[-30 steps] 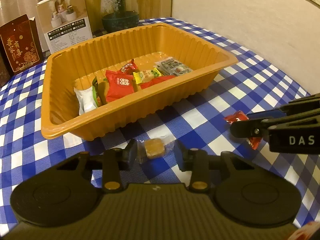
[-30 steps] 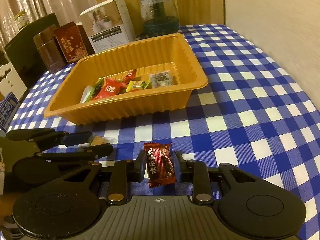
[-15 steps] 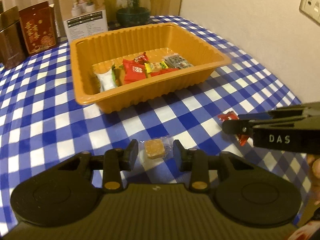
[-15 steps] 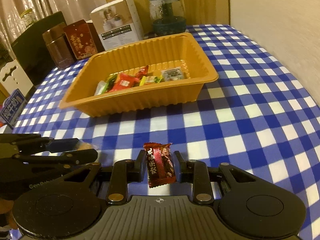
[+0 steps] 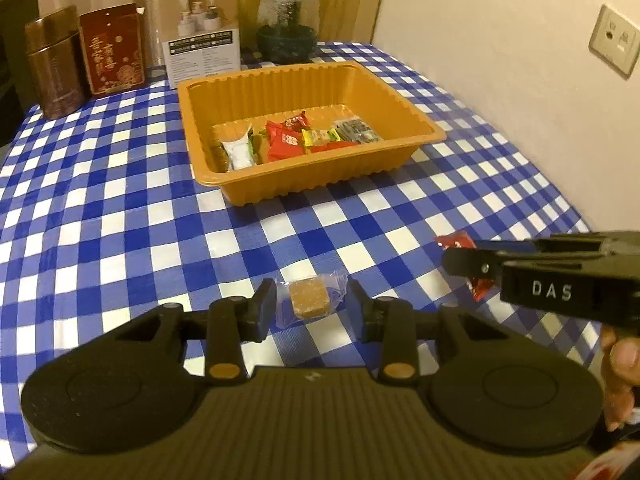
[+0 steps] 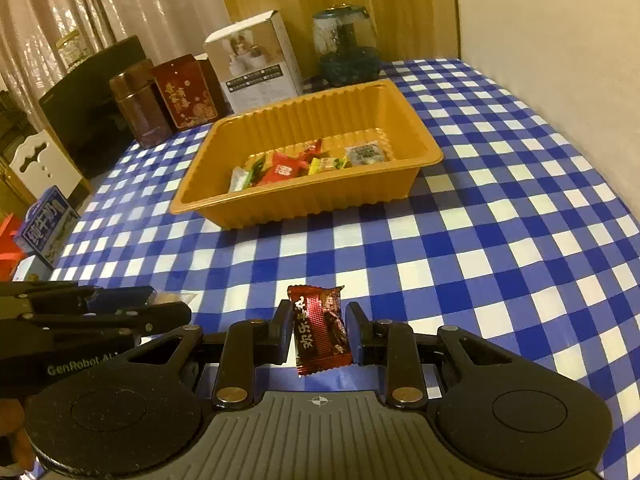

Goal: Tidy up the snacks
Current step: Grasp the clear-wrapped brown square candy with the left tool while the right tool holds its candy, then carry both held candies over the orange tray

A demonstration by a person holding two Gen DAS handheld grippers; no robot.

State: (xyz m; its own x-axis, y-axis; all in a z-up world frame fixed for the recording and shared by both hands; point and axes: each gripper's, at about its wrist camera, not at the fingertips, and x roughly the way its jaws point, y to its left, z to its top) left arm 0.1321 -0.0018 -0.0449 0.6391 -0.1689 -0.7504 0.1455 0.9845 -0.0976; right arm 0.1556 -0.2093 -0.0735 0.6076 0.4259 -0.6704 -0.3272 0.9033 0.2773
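Observation:
An orange plastic tray [image 5: 412, 118] [image 6: 416, 128] stands on the blue checked tablecloth with several wrapped snacks [image 5: 286, 142] [image 6: 304, 164] inside. My left gripper [image 5: 311, 306] is shut on a clear-wrapped brown square candy [image 5: 309, 303] and holds it above the cloth, well short of the tray. My right gripper [image 6: 319, 330] is shut on a dark red candy packet [image 6: 320, 328], also above the cloth. The right gripper [image 5: 460, 264] shows at the right of the left wrist view with the red packet [image 5: 456, 240]. The left gripper [image 6: 176, 306] shows at the left of the right wrist view.
Behind the tray stand a white box [image 5: 202, 54], a glass jar on a dark base [image 5: 286, 20], a red box [image 5: 112, 48] and a brown tin [image 5: 54, 64]. A wall [image 5: 500, 40] runs along the table's right side. A milk carton [image 6: 48, 224] sits off the left edge.
Both grippers have risen and drawn back from the tray, each still holding its candy. The tray now looks smaller and farther away.

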